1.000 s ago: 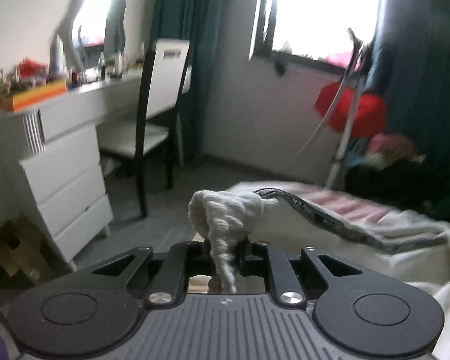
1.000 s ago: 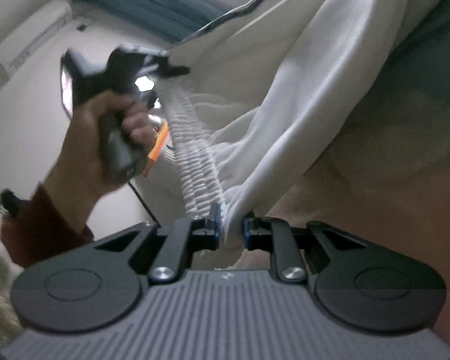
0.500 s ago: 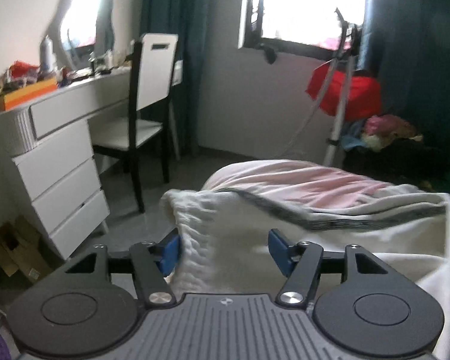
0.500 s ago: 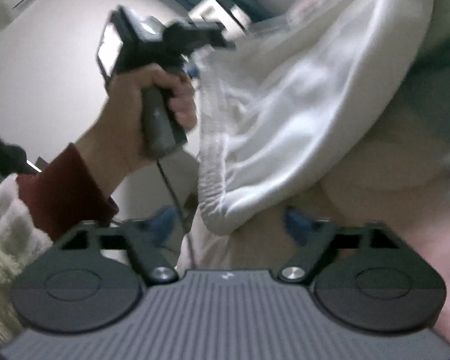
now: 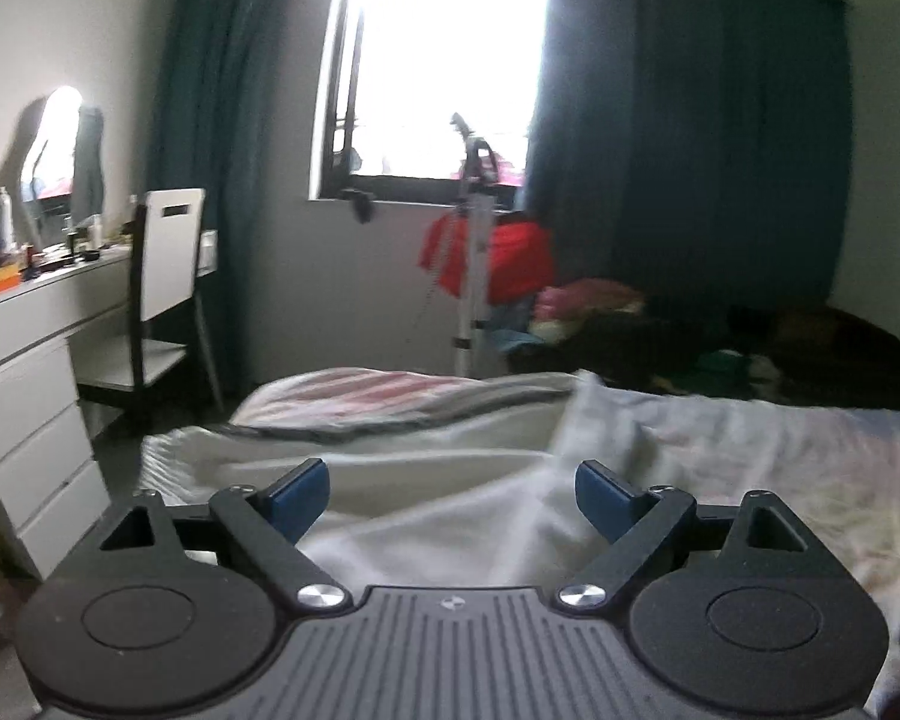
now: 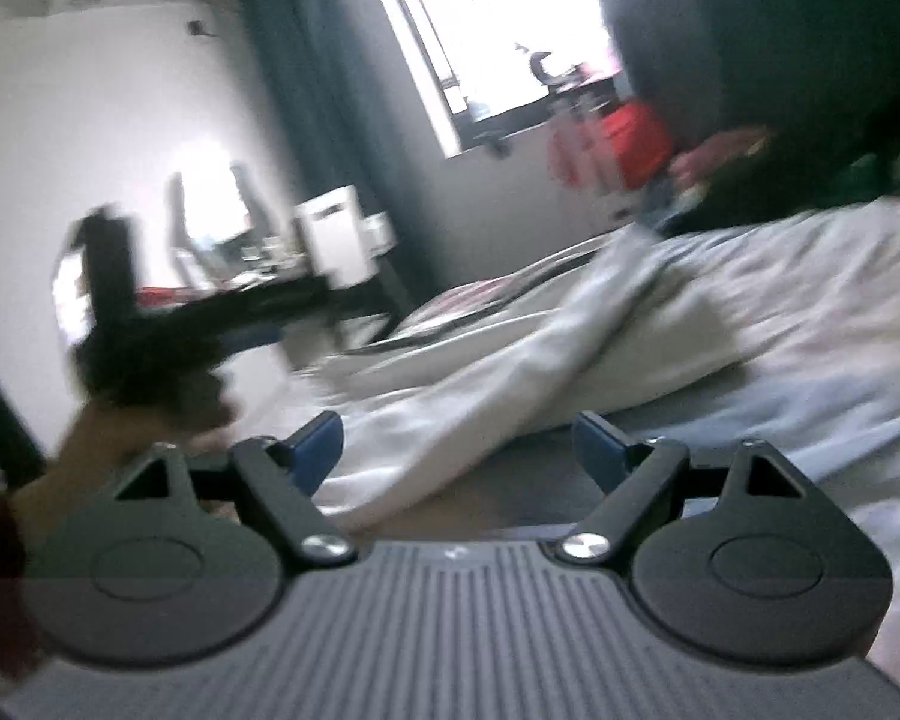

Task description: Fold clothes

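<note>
White garment (image 5: 426, 516) lies rumpled on bed (image 5: 780, 468), near window-side edge. Left gripper (image 5: 450, 495) hovers over garment, jaws just opened wide, gripping nothing. Right gripper (image 6: 456, 447) above bed beside garment, released, jaws apart, empty. Left hand (image 6: 120, 420) blurred, holding its gripper beside bed.

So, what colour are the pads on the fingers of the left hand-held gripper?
Blue pads on black arms, seen best in the left wrist view.

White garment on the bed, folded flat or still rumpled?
Rumpled: the white garment lies bunched in loose ridges on the bed, no flat fold; both grippers are open and off it.
</note>
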{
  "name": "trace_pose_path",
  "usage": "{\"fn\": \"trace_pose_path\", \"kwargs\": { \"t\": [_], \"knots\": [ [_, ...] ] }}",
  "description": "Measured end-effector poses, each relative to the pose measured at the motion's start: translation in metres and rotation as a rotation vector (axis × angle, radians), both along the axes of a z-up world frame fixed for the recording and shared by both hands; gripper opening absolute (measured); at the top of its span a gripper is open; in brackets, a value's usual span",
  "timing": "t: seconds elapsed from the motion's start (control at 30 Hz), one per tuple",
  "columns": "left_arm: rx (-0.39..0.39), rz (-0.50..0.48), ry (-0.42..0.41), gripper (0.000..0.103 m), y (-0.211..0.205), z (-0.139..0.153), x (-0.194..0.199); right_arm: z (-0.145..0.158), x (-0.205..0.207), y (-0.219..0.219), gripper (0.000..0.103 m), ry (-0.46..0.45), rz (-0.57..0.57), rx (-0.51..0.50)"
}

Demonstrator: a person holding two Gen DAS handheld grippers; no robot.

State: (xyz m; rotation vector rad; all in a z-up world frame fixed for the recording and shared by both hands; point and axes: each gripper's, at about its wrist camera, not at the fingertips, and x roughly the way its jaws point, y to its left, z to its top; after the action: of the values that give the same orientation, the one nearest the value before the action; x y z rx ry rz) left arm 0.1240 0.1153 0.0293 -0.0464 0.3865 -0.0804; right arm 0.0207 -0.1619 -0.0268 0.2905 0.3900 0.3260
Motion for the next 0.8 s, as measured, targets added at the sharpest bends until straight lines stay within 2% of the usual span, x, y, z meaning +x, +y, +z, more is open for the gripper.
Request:
{"fn": "trace_pose_path", "kwargs": {
  "t": [0.13,0.23,0.37,0.57,0.63,0.8],
  "knots": [
    [-0.013,-0.057,-0.025,0.091,-0.038,-0.006,-0.032,-0.006,-0.017,-0.03,0.086,-0.063,-0.115,-0.104],
    [-0.032,-0.072,-0.027,0.092,-0.061,-0.014,-0.045,-0.03,-0.024,-0.044,0.086,-0.101,-0.188,-0.13],
    [-0.04,-0.077,-0.022,0.092,-0.083,-0.025,-0.05,-0.064,-0.012,-0.059,0.085,-0.057,-0.242,-0.122],
    [-0.032,-0.039,0.011,0.092,-0.087,-0.046,-0.045,-0.103,0.023,-0.053,0.085,-0.047,-0.283,-0.227],
    [-0.034,-0.027,0.024,0.092,-0.084,-0.054,-0.043,-0.121,0.038,-0.047,0.085,-0.012,-0.259,-0.28],
    [-0.012,-0.003,0.046,0.092,-0.073,-0.074,-0.041,-0.169,0.074,-0.042,0.084,0.162,-0.194,-0.319]
  ]
}}
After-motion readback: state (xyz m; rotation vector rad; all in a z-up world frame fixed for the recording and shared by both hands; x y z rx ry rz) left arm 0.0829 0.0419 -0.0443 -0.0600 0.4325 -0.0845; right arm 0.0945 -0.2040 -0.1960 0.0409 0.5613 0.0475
